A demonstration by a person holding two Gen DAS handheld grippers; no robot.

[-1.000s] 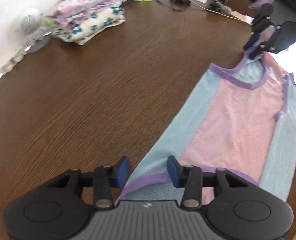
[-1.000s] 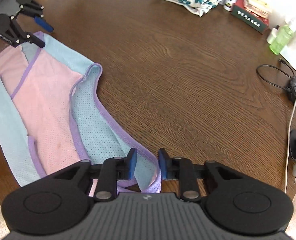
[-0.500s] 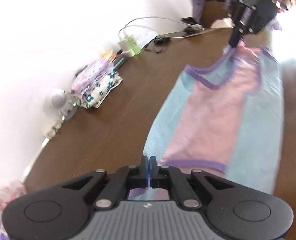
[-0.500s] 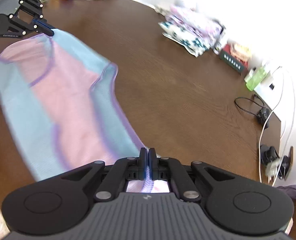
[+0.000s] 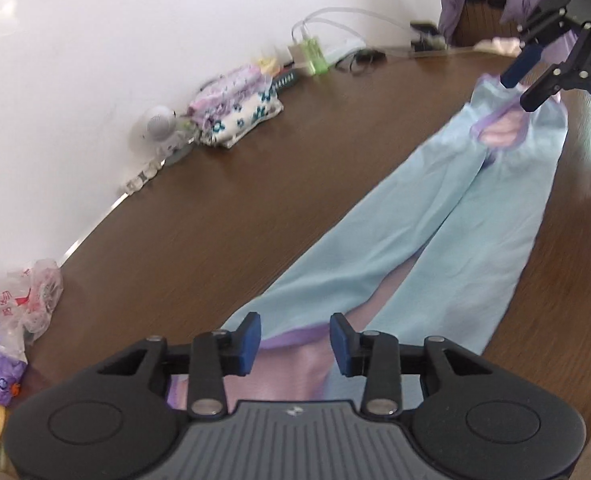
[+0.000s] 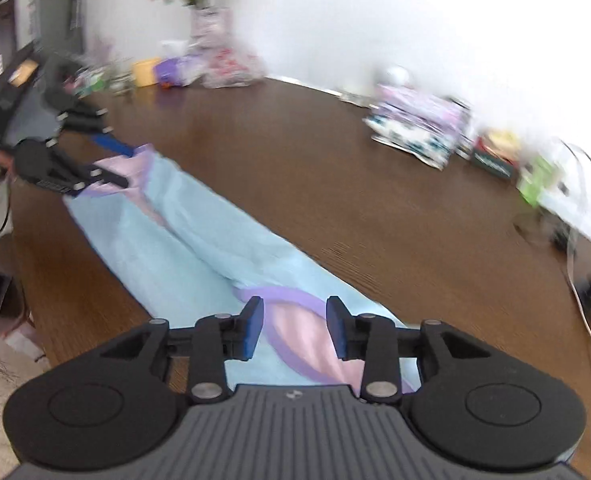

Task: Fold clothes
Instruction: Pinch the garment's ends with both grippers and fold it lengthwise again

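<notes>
Both grippers have let go since half a second ago: jaws that were pinched tight on the purple trim now stand apart, and the garment has gone from a spread-out pink-and-blue panel to a long, narrow fold. The left gripper (image 5: 295, 338) hangs with its blue pads spread wide above the purple-edged end of the garment (image 5: 435, 248), gripping nothing. Same story on the other side: the right gripper (image 6: 294, 327) is wide open over the opposite end, where a pink patch ringed in purple trim shows between the pads. The garment (image 6: 199, 248) lies flat on the brown wooden table (image 5: 223, 200), light blue sides folded in so they meet along the middle, a sliver of pink peeking through the seam. In the left wrist view the right gripper (image 5: 521, 84) sits at the far end of the cloth, fingers parted over the neckline. Over by the wall rests a stack of folded floral clothes (image 5: 235, 120), well apart from the garment, with a small white speaker (image 5: 157, 128) just beside it, a green bottle (image 5: 315, 56) further along, and a crumpled plastic bag (image 5: 19, 300) near the table's edge. The right wrist view is motion-blurred.
</notes>
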